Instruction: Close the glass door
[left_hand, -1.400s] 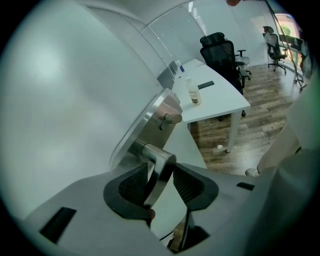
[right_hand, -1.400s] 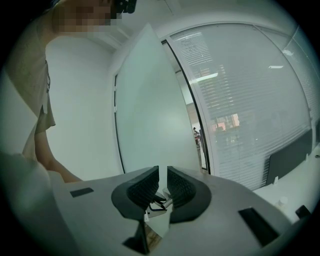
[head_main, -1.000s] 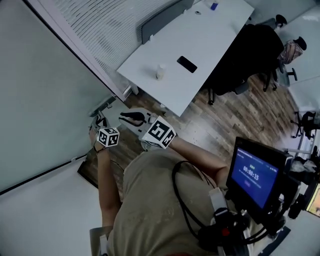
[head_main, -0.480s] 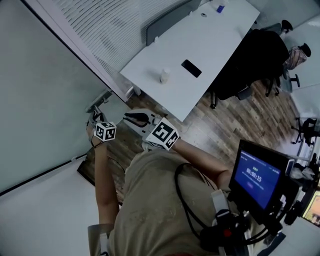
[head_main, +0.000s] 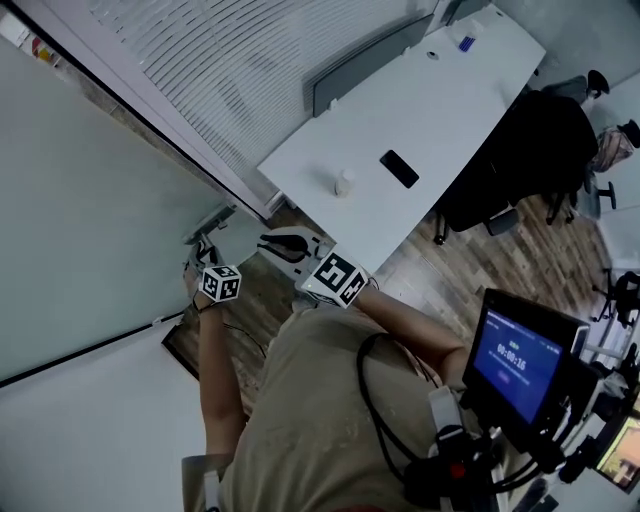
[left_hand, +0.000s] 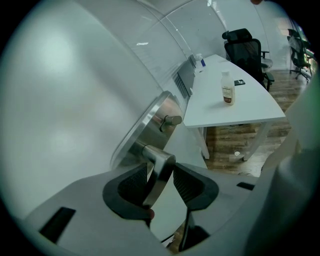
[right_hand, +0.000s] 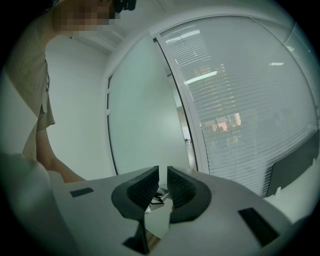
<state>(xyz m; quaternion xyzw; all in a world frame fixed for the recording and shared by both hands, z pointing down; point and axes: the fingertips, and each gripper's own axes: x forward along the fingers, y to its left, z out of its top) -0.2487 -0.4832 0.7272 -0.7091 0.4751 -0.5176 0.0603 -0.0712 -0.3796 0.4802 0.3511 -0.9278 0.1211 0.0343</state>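
The left claw is closed on the door handle. The metal lever stands between the two ribbed pads, both of which sit against it. The lever springs from a round metal plate fixed to the frosted glass door. The door fills the left of the head view and runs up and away from the person.

The right claw hangs just beside the left one, on the side away from the glass and apart from the handle. Its jaws stand a narrow slit apart with nothing between them, pointing at the door.

Beyond the handle is the near corner of the white bench. A small bottle stands near that corner and a dark phone lies just beyond it.
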